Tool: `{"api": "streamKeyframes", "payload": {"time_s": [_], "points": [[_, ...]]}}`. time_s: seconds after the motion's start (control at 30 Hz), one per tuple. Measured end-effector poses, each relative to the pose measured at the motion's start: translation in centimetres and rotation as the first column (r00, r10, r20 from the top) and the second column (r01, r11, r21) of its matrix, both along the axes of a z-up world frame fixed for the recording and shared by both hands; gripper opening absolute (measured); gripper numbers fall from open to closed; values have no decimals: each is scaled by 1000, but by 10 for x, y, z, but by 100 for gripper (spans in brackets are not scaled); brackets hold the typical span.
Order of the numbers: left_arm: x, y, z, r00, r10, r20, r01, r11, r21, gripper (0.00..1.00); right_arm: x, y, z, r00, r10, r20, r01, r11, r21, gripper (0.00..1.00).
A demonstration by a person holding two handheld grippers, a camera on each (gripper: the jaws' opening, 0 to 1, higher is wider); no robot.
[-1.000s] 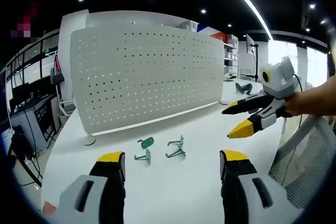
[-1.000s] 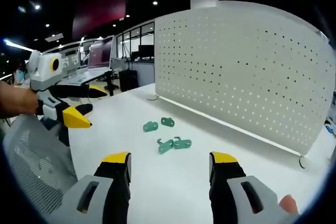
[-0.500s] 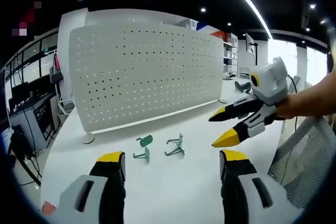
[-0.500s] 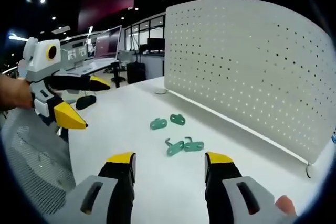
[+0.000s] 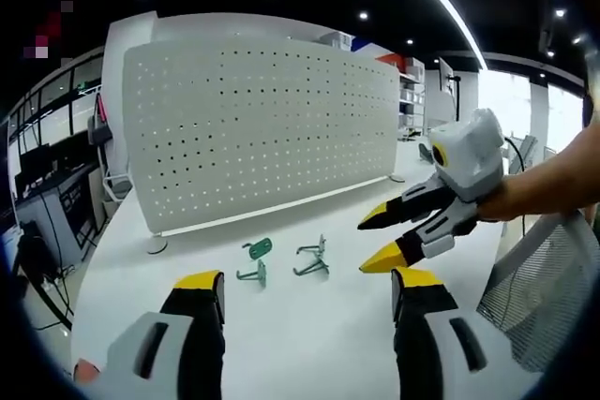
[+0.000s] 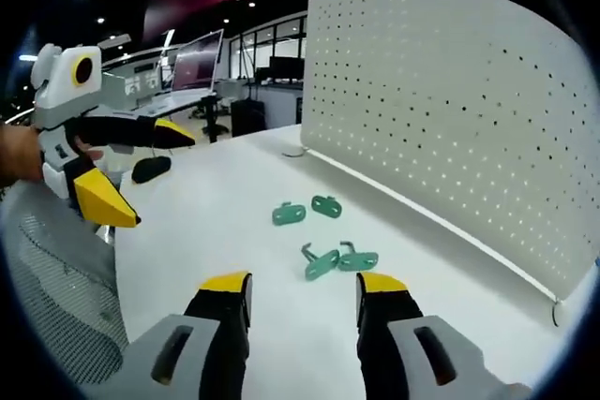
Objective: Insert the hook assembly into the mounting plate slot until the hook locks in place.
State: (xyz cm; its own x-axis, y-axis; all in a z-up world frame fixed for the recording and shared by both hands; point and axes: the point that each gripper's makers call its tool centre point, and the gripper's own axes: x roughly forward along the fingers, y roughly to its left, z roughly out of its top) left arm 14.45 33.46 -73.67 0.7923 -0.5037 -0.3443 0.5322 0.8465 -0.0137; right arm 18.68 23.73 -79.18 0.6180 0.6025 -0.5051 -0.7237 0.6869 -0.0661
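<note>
Across a white table stands a tall white perforated panel, upright on small round feet and dotted with rows of little holes; it runs along the far side of the tabletop in both views. On the table in front of the panel lie small green parts. From the right gripper view, two flat green mounting plates sit side by side, each an oblong tab with rounded ends, and nearer the camera two green hook assemblies lie touching, each a flat tab with a thin bent wire hook rising from it. From the left gripper view the same pieces appear as a green plate standing on edge and a wire hook piece just beside it. A grey mesh chair back stands at the table's edge. The left gripper rises from the bottom of its own view with black, yellow-tipped jaws spread wide and nothing between them, above bare table short of the green parts. The right gripper is likewise spread wide and empty, its tips just short of the hooks; in the left gripper view it reaches in from the right, held by a hand, jaws parted, hovering beside the hook piece without touching it.
</note>
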Motion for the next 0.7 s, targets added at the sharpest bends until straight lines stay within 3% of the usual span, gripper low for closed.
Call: {"api": "streamKeyframes", "payload": {"time_s": [0.7], "points": [[-2, -3, -4, 1000, -15, -15, 15, 1000, 6, 74, 17, 17, -20, 1000, -4, -20, 4, 999, -43, 28]]}}
